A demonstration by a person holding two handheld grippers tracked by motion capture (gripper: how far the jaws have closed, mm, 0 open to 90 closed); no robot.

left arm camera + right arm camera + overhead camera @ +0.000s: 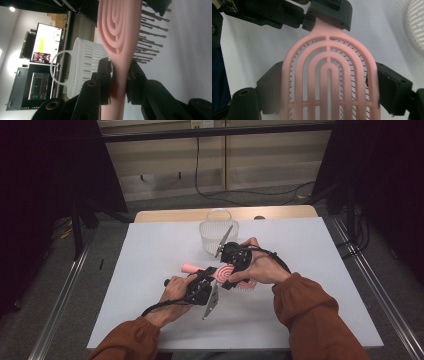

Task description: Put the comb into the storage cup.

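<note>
The biggest thing under me is the white table (pixel 150 285), and both my tongs hang just above its middle. Beyond the right tongs, on the far part of the table, I see the white slotted basket (pixel 218 234) standing upright with its thin loop handle raised; in the left gripper view it sits behind my left jaws, past the brush (pixel 85 65). Between the two tongs I hold the pink hairbrush (pixel 226 273), lifted off the table, its vented head of nested arches toward the right tongs and its handle running toward the left. My right gripper (pixel 327 82) stands wide, one black jaw against each side edge of the brush head, so I read it as clamped across the head. My left gripper (pixel 119 77) is closed on the brush's narrow neck, just below the head, with both pads pressed flat to the pink plastic; the bristles (pixel 152 37) stick out to the side away from the basket. In the right gripper view the left gripper's black jaws (pixel 328 13) pinch the neck directly above the head.
</note>
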